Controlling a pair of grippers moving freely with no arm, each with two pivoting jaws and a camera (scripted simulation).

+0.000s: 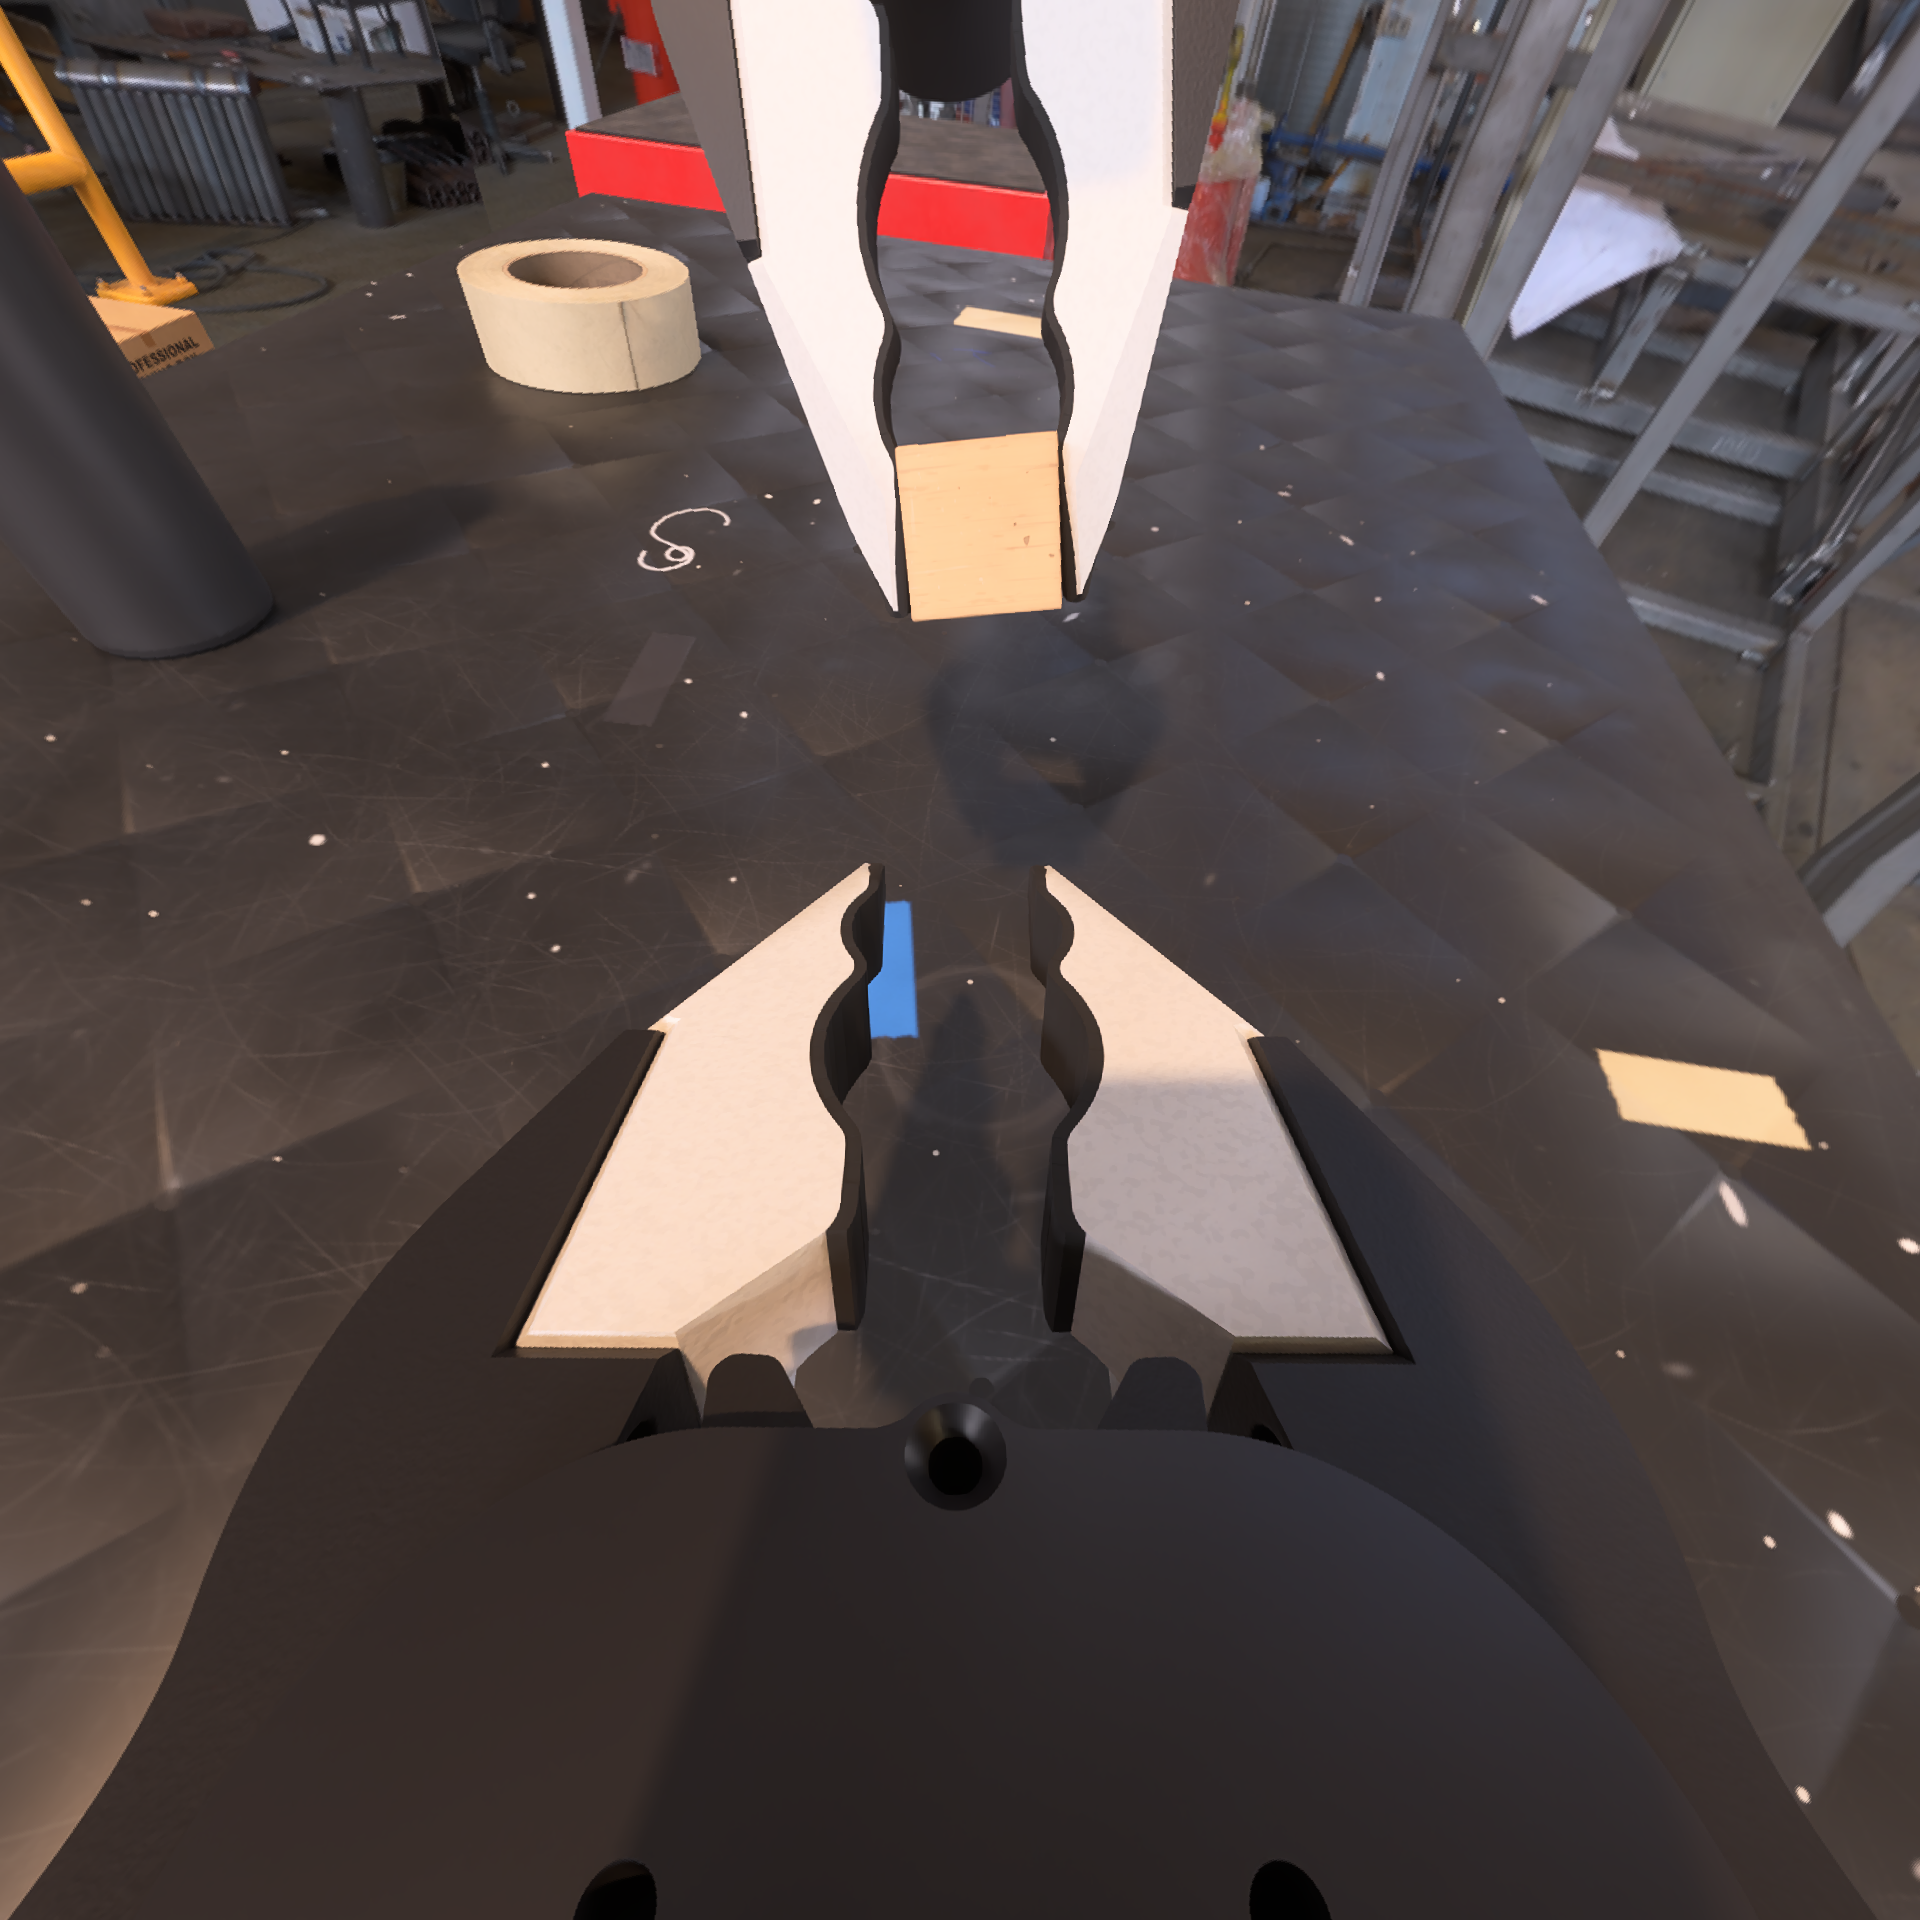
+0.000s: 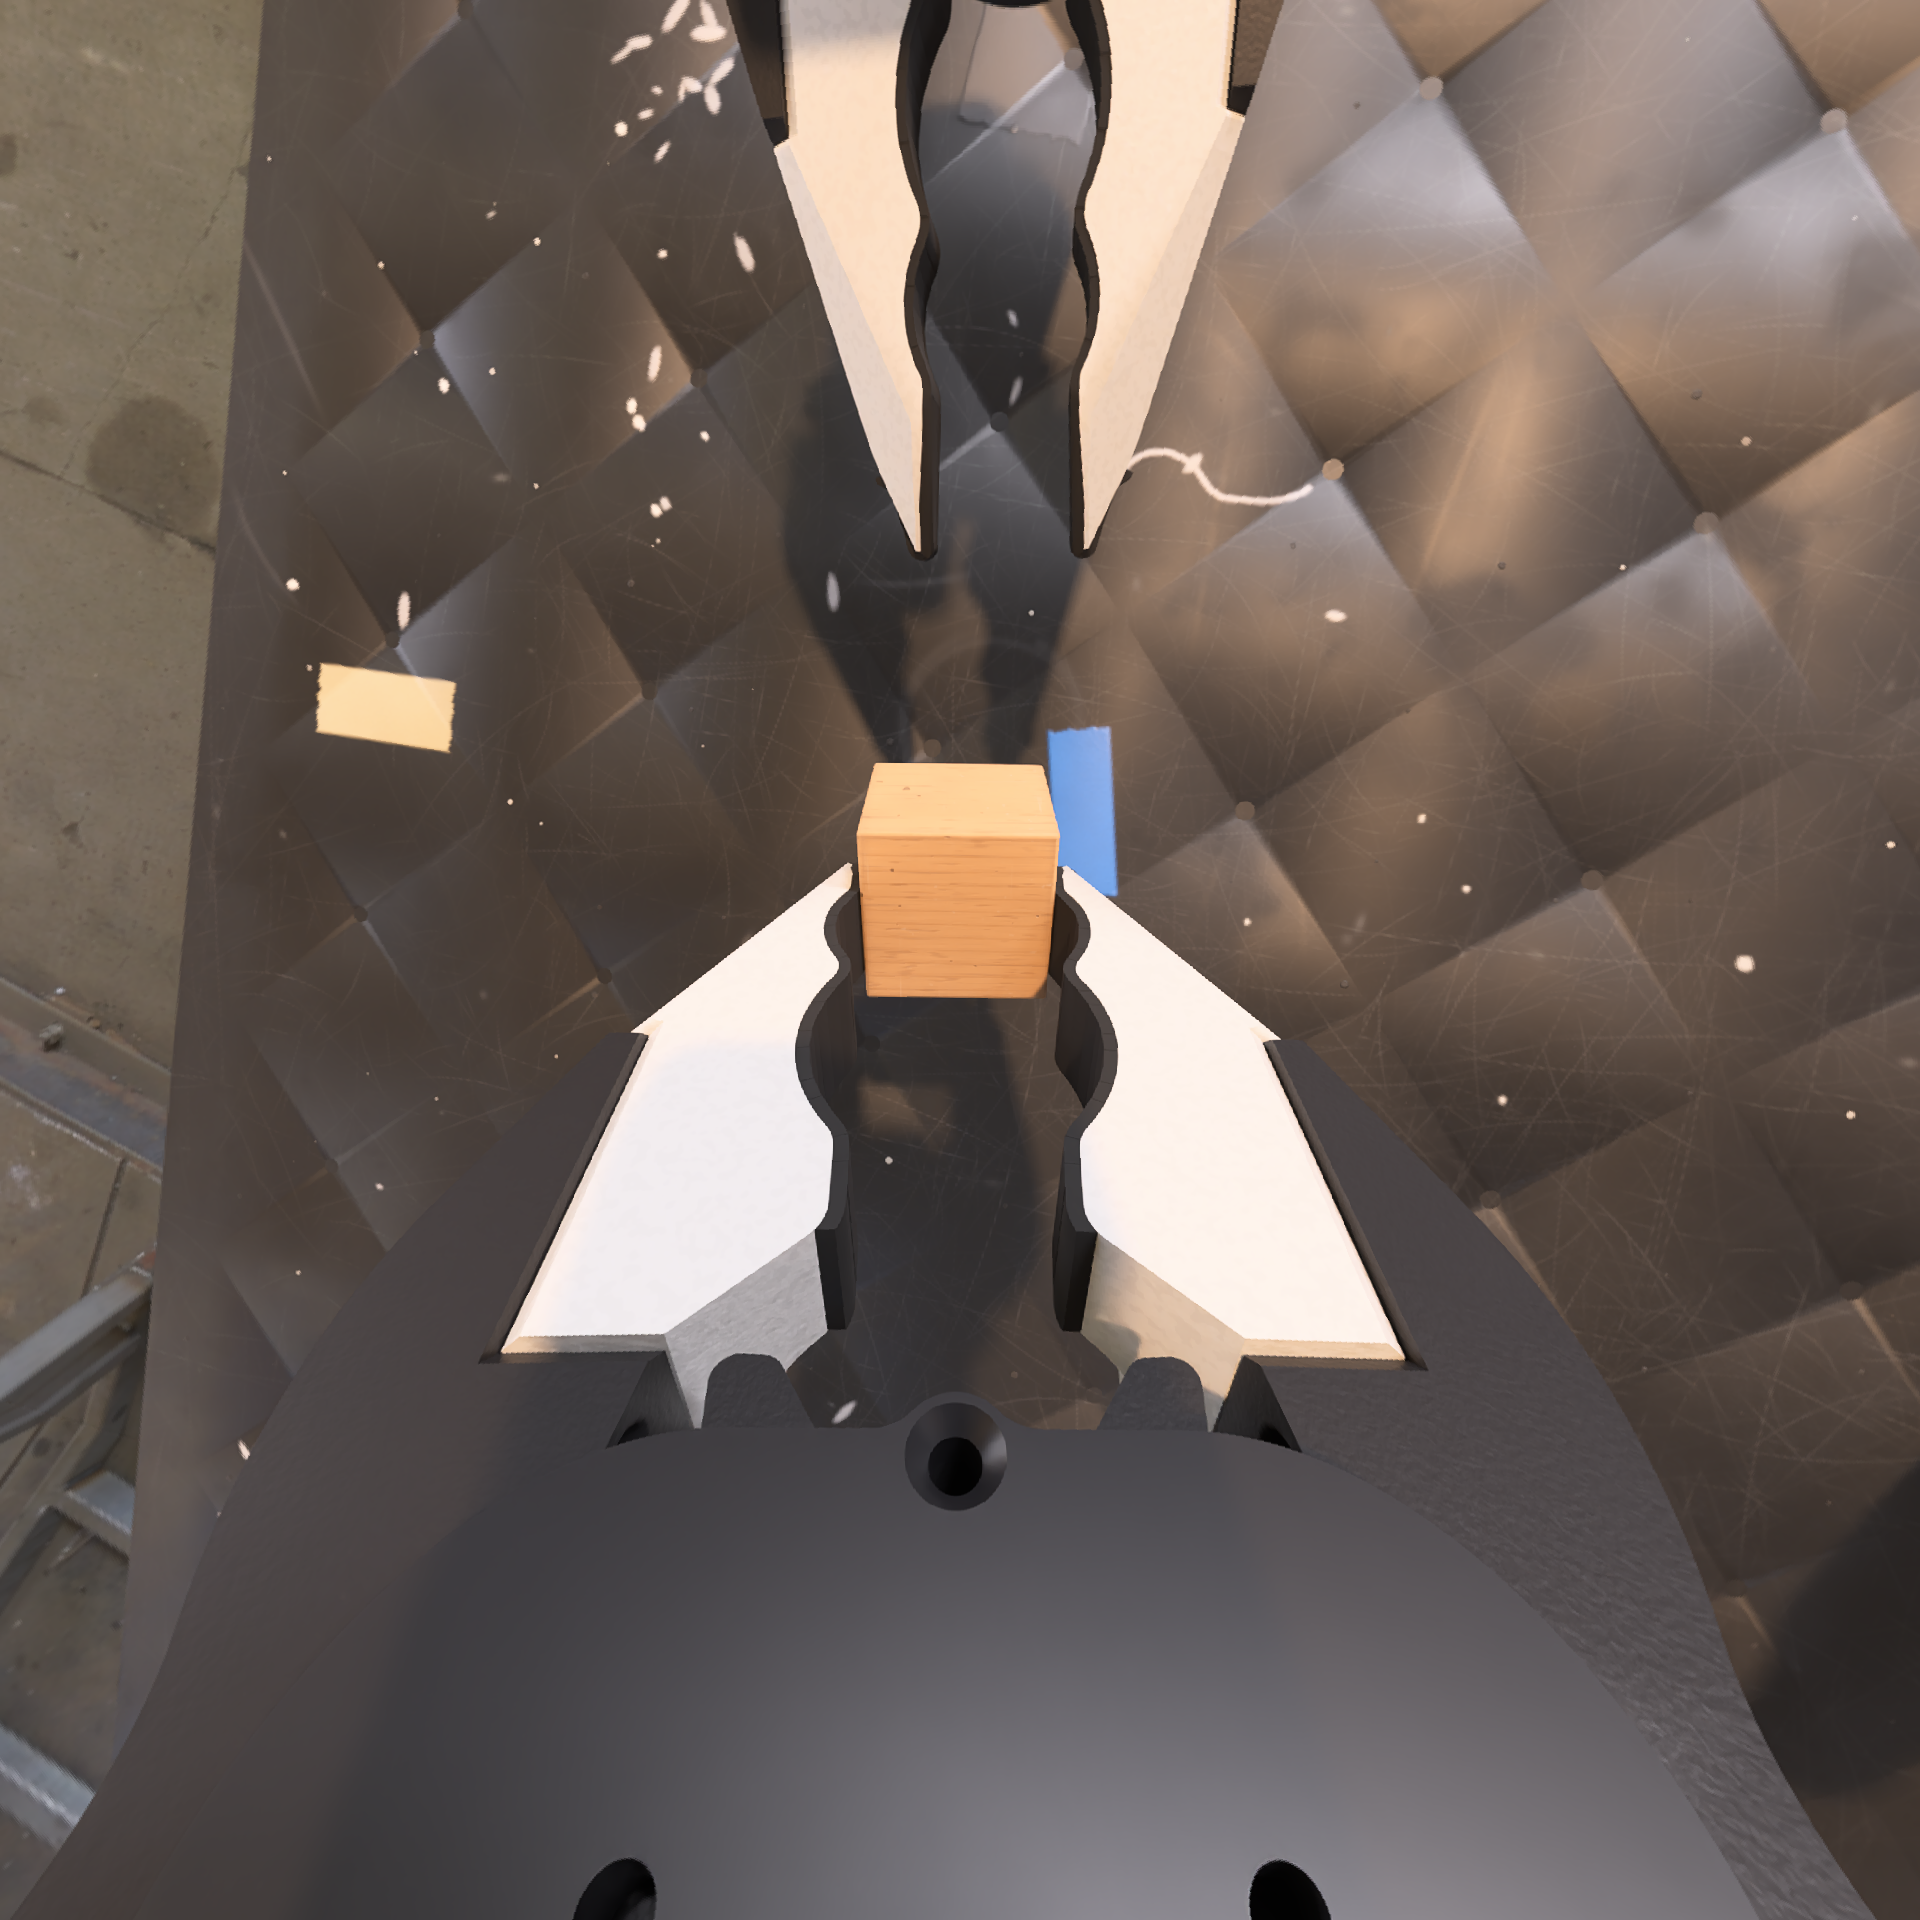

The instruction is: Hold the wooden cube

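Gripping the wooden cube [image 2: 954,883] at their very tips, the right gripper [image 2: 956,883] jaws press its two side faces; the cube pokes out past the fingertips, lifted clear of the dark scratched surface [image 2: 1558,727]. Facing it, well apart, the left gripper [image 1: 956,873] has its jaws parted at a narrow gap with nothing between them. A blue tape strip [image 2: 1083,805] lies partly hidden behind the cube. A tape roll [image 1: 579,312] sits far off on the surface. The cube's underside is not visible.
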